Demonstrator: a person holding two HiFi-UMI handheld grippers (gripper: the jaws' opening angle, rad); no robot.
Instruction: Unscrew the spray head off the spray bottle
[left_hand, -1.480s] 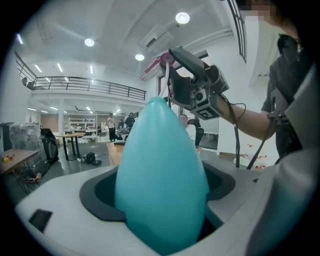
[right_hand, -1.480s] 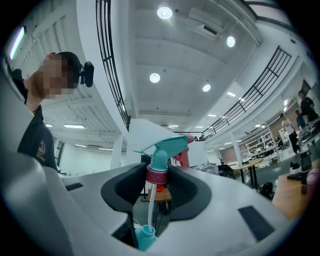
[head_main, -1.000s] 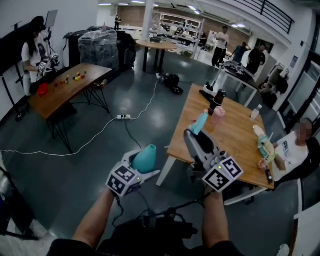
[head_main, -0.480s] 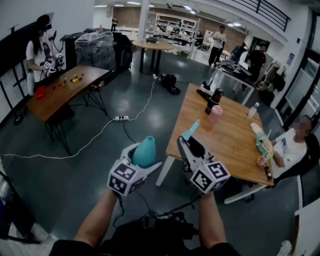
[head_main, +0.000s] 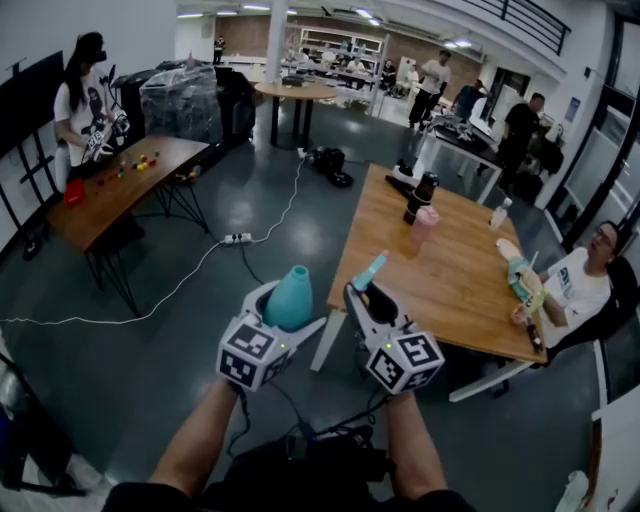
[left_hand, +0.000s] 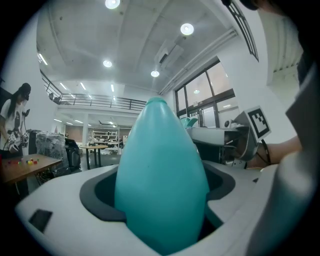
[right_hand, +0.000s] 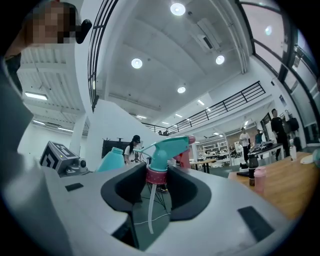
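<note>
At lower centre your left hand-held gripper (head_main: 284, 318) clamps the slick, likely light spray bottle (head_main: 291, 296), your right hand-held gripper (head_main: 364, 296) the detached spray head (head_main: 372, 270) — by its stiff collar (right_hand: 157, 176)

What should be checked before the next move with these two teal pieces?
1. Is the spray head off the bottle: ok, they are apart.
2. Grip of left tool on bottle: ok, jaws closed on its body.
3. Grip of right tool on spray head: ok, jaws clamp the pink collar.
4. Is the dip tube clear: ok, it hangs free below the collar.
5. Liquid inside bottle: cannot tell.
6. Bare spot on wooden table: ok, the near part is bare.
</note>
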